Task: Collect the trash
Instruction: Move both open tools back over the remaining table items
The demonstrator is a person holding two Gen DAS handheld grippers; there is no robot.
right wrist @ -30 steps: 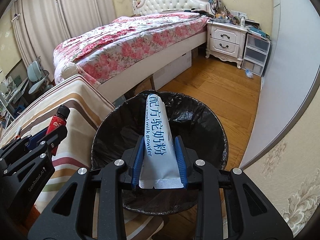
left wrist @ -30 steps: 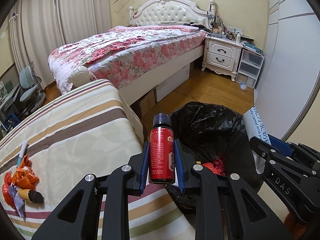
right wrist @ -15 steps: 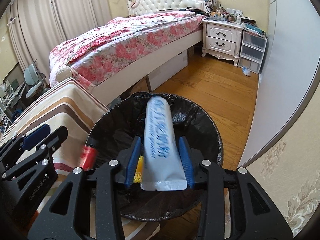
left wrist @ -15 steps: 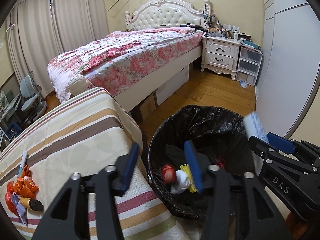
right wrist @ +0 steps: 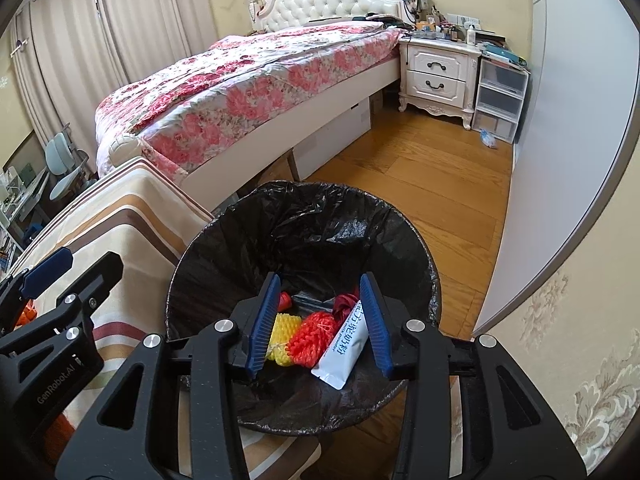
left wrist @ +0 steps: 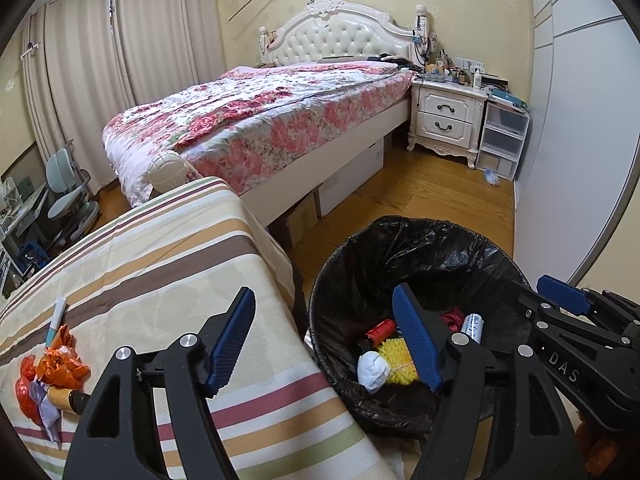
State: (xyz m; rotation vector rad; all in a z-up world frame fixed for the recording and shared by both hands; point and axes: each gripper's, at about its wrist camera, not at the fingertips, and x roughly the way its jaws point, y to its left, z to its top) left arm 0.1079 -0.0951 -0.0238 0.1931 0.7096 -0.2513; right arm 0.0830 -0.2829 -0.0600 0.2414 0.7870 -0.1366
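Your left gripper (left wrist: 324, 338) fingers are opening wide, empty; right gripper (right wrist: 320, 320) fingers part-open, empty, over the bin (right wrist: 320, 216).

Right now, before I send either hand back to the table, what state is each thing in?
left gripper: jaws opening, nothing between them
right gripper: open, empty, above the bin
trash bin: upright, lined with a black bag, partly filled
red bottle: lying in the bin
milk powder sachet: lying in the bin, released
orange wrappers: on the striped table, uncollected
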